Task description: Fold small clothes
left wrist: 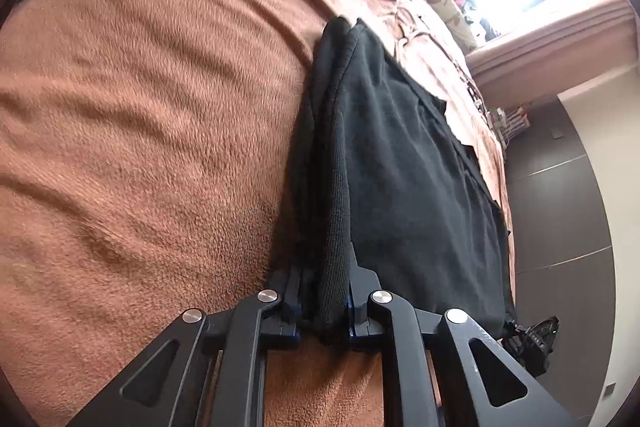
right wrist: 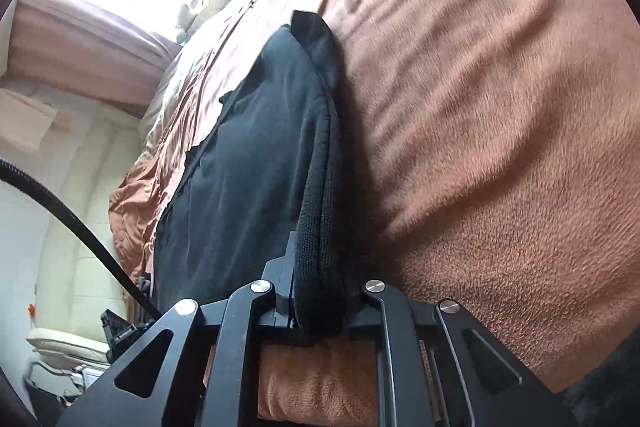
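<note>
Both grippers are clamped on a black garment, each pinching a bunched, ribbed edge between nearly closed jaws: the left gripper at one end, the right gripper at the other. The cloth hangs from the grips and drapes over the brown fleece blanket on the bed (a window glares at the far end). This looks like mid-fold, the held edge being carried across. Next calls for moving both grips together, keeping the edge taut, then laying it down squarely
</note>
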